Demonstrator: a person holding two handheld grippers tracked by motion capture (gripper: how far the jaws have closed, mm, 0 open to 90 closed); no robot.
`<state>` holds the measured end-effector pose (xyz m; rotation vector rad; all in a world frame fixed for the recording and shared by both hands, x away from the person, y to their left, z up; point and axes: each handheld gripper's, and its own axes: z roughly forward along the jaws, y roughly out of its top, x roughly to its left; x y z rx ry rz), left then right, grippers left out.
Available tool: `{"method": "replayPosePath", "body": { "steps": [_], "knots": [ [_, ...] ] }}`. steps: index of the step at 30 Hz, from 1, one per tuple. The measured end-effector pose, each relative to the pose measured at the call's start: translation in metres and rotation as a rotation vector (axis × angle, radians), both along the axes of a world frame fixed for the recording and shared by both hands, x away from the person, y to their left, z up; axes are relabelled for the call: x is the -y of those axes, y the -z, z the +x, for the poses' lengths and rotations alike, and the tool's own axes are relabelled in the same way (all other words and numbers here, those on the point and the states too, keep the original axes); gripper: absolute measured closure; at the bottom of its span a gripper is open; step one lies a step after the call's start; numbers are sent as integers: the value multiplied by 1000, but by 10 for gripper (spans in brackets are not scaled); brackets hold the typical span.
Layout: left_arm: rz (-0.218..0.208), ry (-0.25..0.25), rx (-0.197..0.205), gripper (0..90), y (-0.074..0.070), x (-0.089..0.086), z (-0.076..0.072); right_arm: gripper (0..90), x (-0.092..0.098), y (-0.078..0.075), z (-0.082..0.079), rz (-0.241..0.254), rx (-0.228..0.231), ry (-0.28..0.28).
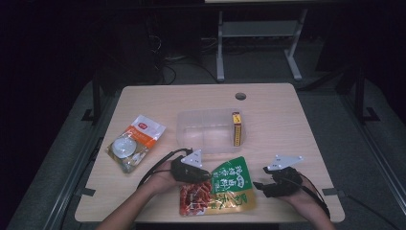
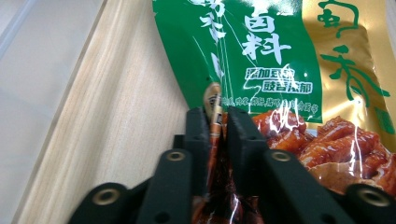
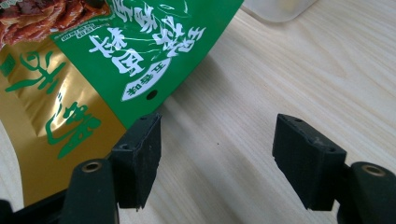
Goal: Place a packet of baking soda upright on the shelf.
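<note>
1 table (image 1: 287, 124) carries 1 clear bin (image 1: 191, 132) at 12 o'clock, holding 1 yellow box (image 1: 236, 128). 2 pouches: green one (image 1: 230, 189) at 6, its edge pinched by left gripper (image 1: 203, 173); orange one (image 1: 136, 141) at 9. Right gripper (image 1: 258, 184) gapes wide, empty.

Light wood surface (image 1: 273, 124), rectangular with rounded corners, round cable hole (image 1: 240, 96) near the far edge.

Lying directly on it:
- Clear plastic tub (image 1: 206, 132) near the centre, with a yellow and red box (image 1: 236, 128) standing against its right wall.
- Orange and white food pouch (image 1: 135, 142) on the left side, well apart from the tub, lying slanted.
- Green and gold snack bag (image 1: 225, 189) at the near edge, just in front of the tub. Flat across most of its face, with red food pictured at its near left corner.
</note>
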<state>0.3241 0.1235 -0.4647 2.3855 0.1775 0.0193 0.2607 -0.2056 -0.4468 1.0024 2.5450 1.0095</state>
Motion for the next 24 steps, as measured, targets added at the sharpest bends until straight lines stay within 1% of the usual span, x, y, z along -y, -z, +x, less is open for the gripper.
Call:
{"method": "replayPosePath", "body": {
  "steps": [2, 5, 6, 9, 11, 13, 18, 24],
  "knots": [
    [-11, -24, -5, 831, 1, -1, -1, 324, 0, 0, 0, -1, -1, 0],
    [-20, -39, 0, 869, 0, -1, -4, 324, 0, 0, 0, -5, 3, -3],
    [-24, -44, -4, 876, 0, -1, -4, 324, 0, 0, 0, -5, 4, -3],
    [-44, -69, -45, 892, 0, -3, -1, 323, 1, -1, 0, -5, 7, 0],
    [-51, -83, -58, 894, 0, -5, 0, 323, 2, -1, 0, -1, 9, 6],
    [-56, -98, -62, 894, -1, -8, 2, 323, 3, -2, 1, 2, 18, 6],
    [-88, -154, -74, 896, -9, -19, 6, 324, 4, -2, 1, 4, 19, 13],
    [-148, -220, -74, 897, -22, -36, 5, 324, 3, -1, 2, 3, 14, 8]
  ]
}}
